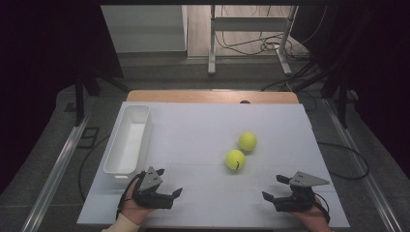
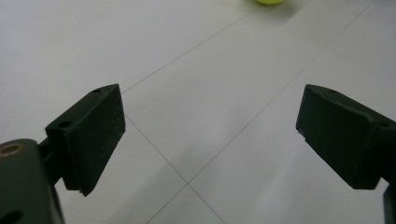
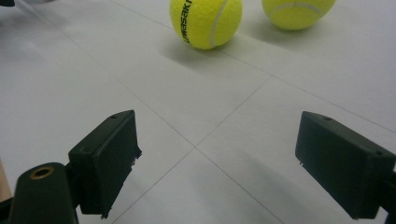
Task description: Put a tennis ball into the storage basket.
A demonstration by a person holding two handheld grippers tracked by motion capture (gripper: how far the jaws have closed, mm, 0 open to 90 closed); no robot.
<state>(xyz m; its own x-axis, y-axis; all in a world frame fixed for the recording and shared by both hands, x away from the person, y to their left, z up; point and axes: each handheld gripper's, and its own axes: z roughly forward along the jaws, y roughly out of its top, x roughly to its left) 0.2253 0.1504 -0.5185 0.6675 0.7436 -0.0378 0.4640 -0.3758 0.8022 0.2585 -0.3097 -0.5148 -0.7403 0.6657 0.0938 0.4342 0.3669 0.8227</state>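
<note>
Open white counter [image 1: 203, 121] lies between the left claw [image 1: 170, 182] and the right claw [image 1: 270, 187], both with jaws spread wide. Ahead, the near tennis ball [image 1: 235, 159] and far tennis ball [image 1: 247, 141] sit close together, narrowing passage between them. The white bin [image 1: 126, 140] blocks the left edge.

White table top [image 1: 203, 125], thin lines cross it. Wood edge at far side. Long white tub [image 1: 126, 140] sits on left part. Two yellow tennis balls on right part, near ball [image 1: 235, 159] and far ball [image 1: 247, 141], close together, not touching.
</note>
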